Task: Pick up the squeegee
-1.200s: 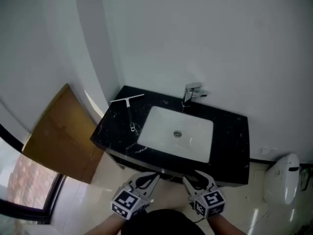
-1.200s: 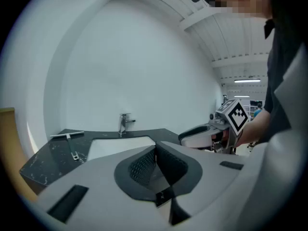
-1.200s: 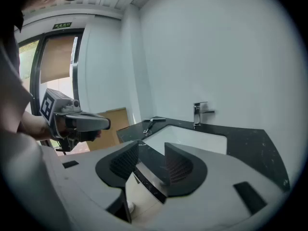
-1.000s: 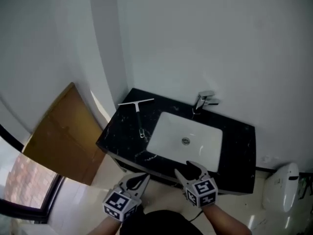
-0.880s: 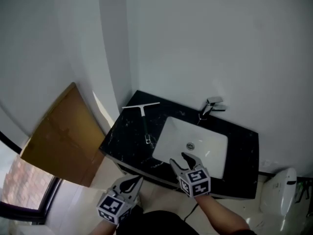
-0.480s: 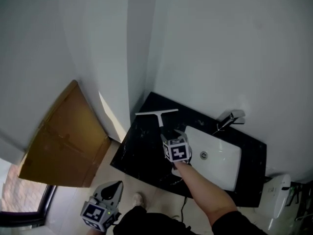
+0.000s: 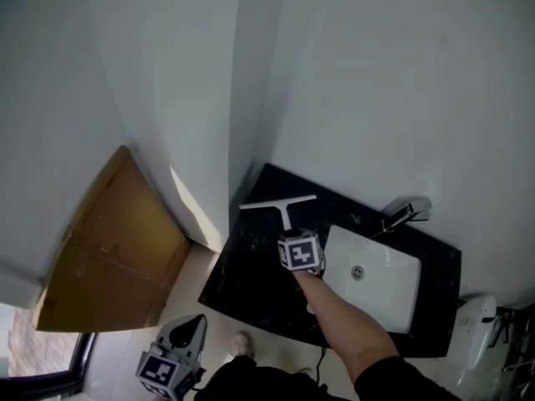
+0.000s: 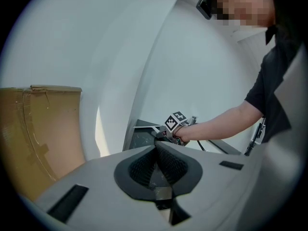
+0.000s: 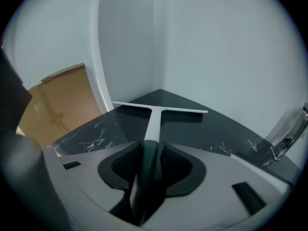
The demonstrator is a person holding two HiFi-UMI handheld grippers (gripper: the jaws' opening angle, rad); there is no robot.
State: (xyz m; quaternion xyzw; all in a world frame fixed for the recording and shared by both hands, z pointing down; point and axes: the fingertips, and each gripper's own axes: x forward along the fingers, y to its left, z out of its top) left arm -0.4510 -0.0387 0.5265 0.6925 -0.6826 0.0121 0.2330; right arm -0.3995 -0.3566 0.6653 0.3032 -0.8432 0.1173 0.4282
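Smooth plastic squeegee [image 7: 280,203], glossy black marbled counter [image 7: 251,274]

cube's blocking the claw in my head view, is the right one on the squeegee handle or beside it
Observer: On it. In the right gripper view the right claw is closing, with the dark handle of the squeegee between its jaws, which look pressed against it.
Operator: is it lifted at all
Observer: No. From that low angle the white blade lies flat on the black counter, near the wall corner.
Operator: left one carrying anything
Observer: No. The left gripper view shows the left claw with its jaws together and nothing between them.
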